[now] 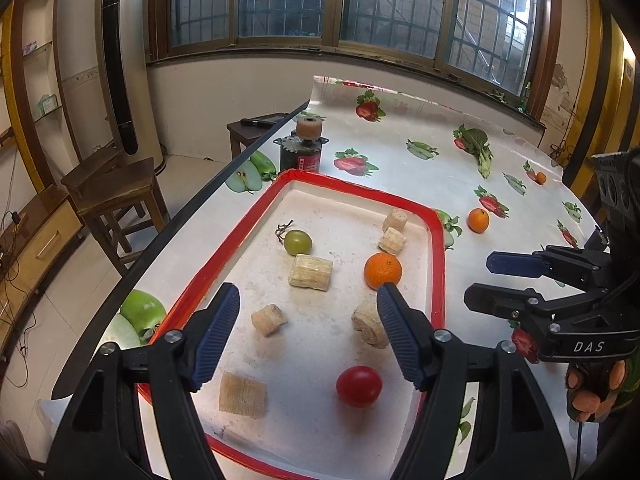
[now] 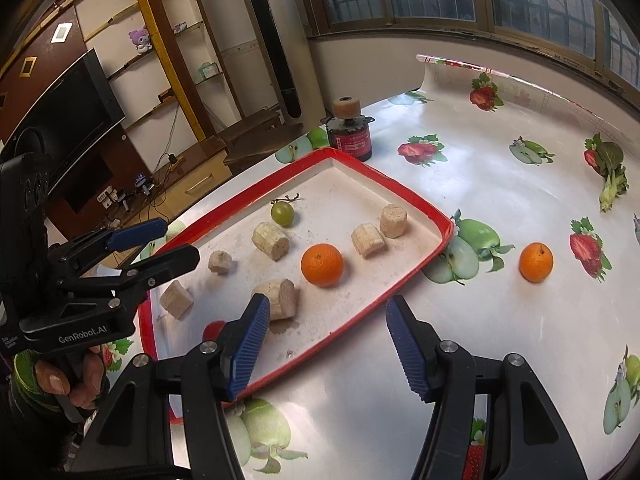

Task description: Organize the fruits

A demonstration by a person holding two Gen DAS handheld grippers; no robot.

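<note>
both grippers [image 1: 308, 304] [image 2: 326, 316] open over tray [image 1: 438, 264] w/ fruit

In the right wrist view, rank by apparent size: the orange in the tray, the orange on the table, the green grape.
1. Orange in the tray, largest.
2. Orange on the table, slightly smaller; distance differs, so true sizes may match.
3. Green grape, clearly smallest.

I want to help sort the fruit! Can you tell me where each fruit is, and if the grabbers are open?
Green grape: in the red tray.
Red tomato: in tray.
Tray orange: in tray.
Table orange: outside tray, on table.
Left gripper: open, empty.
Right gripper: open, empty.
</note>
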